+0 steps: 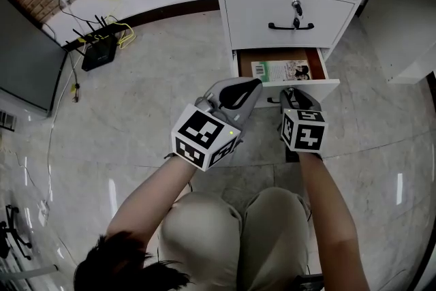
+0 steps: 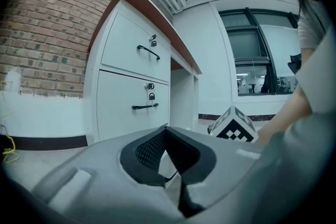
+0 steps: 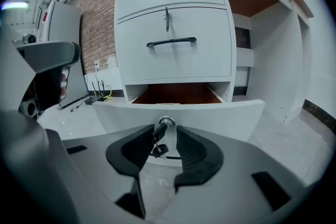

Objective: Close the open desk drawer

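The white desk cabinet's bottom drawer (image 1: 300, 84) stands pulled out, with a green-and-white booklet (image 1: 281, 70) lying inside. My right gripper (image 1: 294, 93) is at the drawer's front panel (image 3: 220, 115). Its jaws stand apart on either side of the lock and its hanging key (image 3: 164, 126), and the pads press on nothing. The thin black handle shows just below, between the jaws. My left gripper (image 1: 253, 85) hovers beside it, at the drawer's left front corner. Its tips (image 2: 167, 129) meet and hold nothing.
Two shut drawers with black handles (image 1: 291, 26) and keys sit above the open one. A black router (image 1: 97, 51) with cables lies by the wall at left, next to a dark panel (image 1: 24, 58). The desk's knee space (image 1: 409, 31) opens to the right. The person's knees are below.
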Demonstrator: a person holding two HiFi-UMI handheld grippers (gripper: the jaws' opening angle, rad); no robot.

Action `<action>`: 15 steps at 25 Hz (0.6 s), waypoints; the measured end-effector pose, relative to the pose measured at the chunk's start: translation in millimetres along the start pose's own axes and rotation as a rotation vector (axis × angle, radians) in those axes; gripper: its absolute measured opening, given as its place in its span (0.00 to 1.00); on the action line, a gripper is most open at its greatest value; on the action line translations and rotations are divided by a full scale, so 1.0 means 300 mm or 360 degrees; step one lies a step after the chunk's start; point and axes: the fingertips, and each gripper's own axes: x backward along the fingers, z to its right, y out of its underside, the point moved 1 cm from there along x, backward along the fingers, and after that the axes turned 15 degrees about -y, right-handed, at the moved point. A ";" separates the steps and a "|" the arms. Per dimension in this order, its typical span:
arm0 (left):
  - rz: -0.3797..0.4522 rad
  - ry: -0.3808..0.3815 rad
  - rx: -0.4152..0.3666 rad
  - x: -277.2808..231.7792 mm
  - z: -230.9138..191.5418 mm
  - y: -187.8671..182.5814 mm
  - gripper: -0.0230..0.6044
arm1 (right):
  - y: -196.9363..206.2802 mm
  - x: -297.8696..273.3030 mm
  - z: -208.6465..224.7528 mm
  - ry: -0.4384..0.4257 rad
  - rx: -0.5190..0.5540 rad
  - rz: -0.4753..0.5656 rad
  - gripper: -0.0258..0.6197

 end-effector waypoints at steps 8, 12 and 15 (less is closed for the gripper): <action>-0.0004 0.0009 0.0017 -0.015 -0.030 0.013 0.04 | -0.049 -0.064 0.033 0.0024 0.0006 0.0017 0.25; 0.0005 -0.0002 0.0039 -0.023 -0.046 0.018 0.04 | -0.068 -0.093 0.047 0.0036 0.0017 0.0015 0.25; 0.0011 -0.0009 0.0064 -0.023 -0.057 0.021 0.04 | -0.085 -0.118 0.058 0.0042 0.0016 0.0005 0.25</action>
